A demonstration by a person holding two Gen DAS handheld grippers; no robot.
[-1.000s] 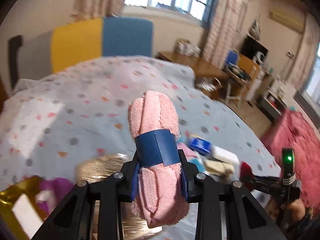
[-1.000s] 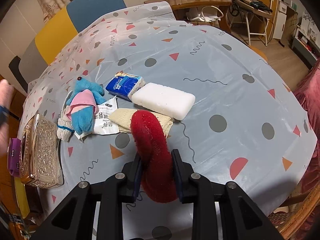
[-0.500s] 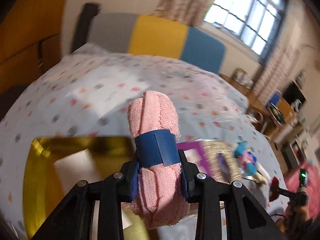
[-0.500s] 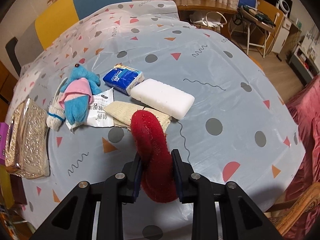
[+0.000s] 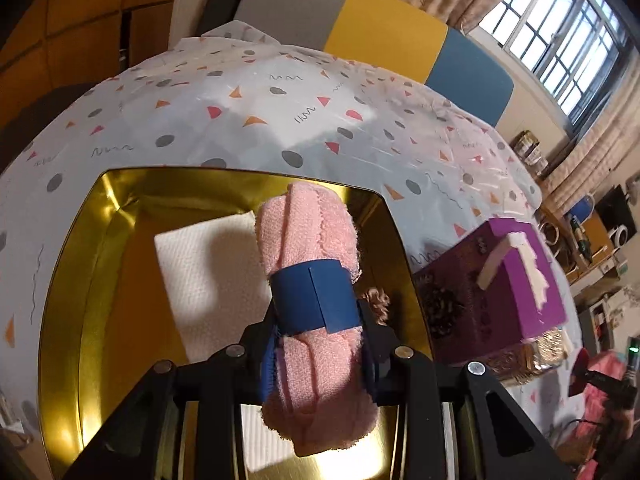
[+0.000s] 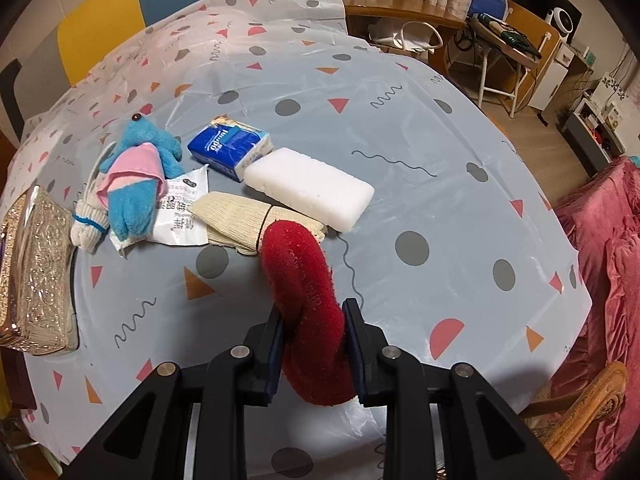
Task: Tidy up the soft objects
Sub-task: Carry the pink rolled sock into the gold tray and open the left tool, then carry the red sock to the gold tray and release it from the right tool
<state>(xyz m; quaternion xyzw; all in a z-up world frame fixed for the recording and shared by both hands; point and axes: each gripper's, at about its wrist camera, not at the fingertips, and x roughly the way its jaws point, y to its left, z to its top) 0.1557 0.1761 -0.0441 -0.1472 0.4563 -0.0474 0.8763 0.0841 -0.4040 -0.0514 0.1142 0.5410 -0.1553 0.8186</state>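
Note:
My left gripper [image 5: 320, 344] is shut on a rolled pink towel [image 5: 308, 240] with a blue band, held above a gold tray [image 5: 64, 280] that holds a white paper napkin [image 5: 200, 264]. My right gripper [image 6: 314, 340] is shut on a red fuzzy sock [image 6: 300, 280], held above the table. On the table ahead lie a white sponge block [image 6: 308, 186], a cream knit cloth [image 6: 240, 220], a blue tissue pack [image 6: 228, 146], a blue and pink plush toy [image 6: 136, 184] and a white glove [image 6: 90, 220].
A purple tissue box [image 5: 500, 284] stands right of the tray. An ornate gold box [image 6: 36, 272] sits at the table's left edge. A white wrapper [image 6: 180, 216] lies under the plush. Chairs stand behind the table; a red sofa [image 6: 600, 260] is at the right.
My left gripper has swung left with the pink towel, from over the table to over the gold tray. My right gripper has held the red sock and drifted slightly back.

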